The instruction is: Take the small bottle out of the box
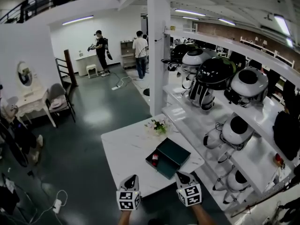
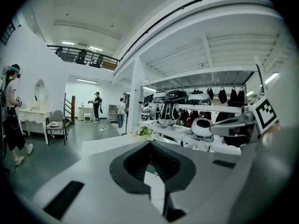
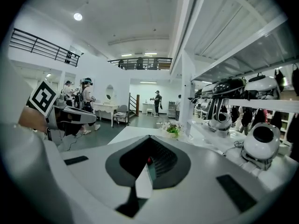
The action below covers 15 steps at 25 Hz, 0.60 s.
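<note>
Lying in open green box (image 1: 176, 150), small red bottle (image 1: 154, 160); left hand-held gripper (image 1: 133, 176), right hand-held gripper (image 1: 180, 174) both closed

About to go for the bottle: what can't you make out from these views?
- Small bottle: head view, just a red speck at the left end of the box; too small to tell upright or lying.
- Box, both gripper views: almost wholly hidden behind each gripper's own body.
- Table near edge: head view, partly covered by left gripper and right gripper.

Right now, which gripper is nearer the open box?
The right gripper: its tip is near a corner of the green box; the left gripper is farther off.
</note>
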{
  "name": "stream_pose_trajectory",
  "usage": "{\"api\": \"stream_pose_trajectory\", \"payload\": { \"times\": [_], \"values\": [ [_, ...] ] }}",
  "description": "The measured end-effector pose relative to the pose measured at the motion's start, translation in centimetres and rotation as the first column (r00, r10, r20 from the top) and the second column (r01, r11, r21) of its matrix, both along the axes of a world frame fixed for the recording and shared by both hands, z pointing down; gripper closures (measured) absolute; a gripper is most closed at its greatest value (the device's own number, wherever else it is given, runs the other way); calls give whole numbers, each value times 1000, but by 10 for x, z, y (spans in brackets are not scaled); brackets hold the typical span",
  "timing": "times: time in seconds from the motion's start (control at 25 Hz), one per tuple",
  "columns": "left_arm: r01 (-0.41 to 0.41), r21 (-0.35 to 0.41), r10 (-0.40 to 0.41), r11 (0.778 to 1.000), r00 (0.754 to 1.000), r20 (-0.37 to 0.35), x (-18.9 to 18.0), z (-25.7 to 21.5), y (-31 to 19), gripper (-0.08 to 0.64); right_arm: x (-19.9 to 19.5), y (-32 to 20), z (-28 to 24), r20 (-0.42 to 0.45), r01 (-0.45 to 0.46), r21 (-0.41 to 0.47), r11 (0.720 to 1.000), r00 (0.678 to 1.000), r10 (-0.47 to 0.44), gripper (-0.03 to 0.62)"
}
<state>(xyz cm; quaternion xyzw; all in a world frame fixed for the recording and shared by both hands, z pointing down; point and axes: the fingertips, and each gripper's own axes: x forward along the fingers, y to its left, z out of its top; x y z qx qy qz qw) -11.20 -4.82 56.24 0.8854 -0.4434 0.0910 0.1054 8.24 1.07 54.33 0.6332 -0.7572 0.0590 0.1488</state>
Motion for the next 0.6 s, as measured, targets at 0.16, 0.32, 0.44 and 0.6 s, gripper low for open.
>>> {"api": "stream_pose_trajectory", "payload": {
  "times": [0.16, 0.32, 0.44, 0.6],
  "values": [
    [-12, -7, 12, 1000, 1000, 2, 2, 7, -21, 541, 1, -20, 7, -2, -9, -7, 1000, 1000, 9, 572],
    [-13, -18, 13, 1000, 1000, 0, -1, 11, -34, 541, -1, -28, 11, -7, -19, -13, 1000, 1000, 19, 572],
    [-8, -29, 8, 1000, 1000, -7, -6, 12, -41, 541, -6, -30, 12, -5, -24, -17, 1000, 1000, 24, 572],
    [-12, -32, 12, 999, 1000, -5, 2, 15, -49, 541, 4, -38, 16, 1, -33, -16, 999, 999, 33, 572]
  ]
}}
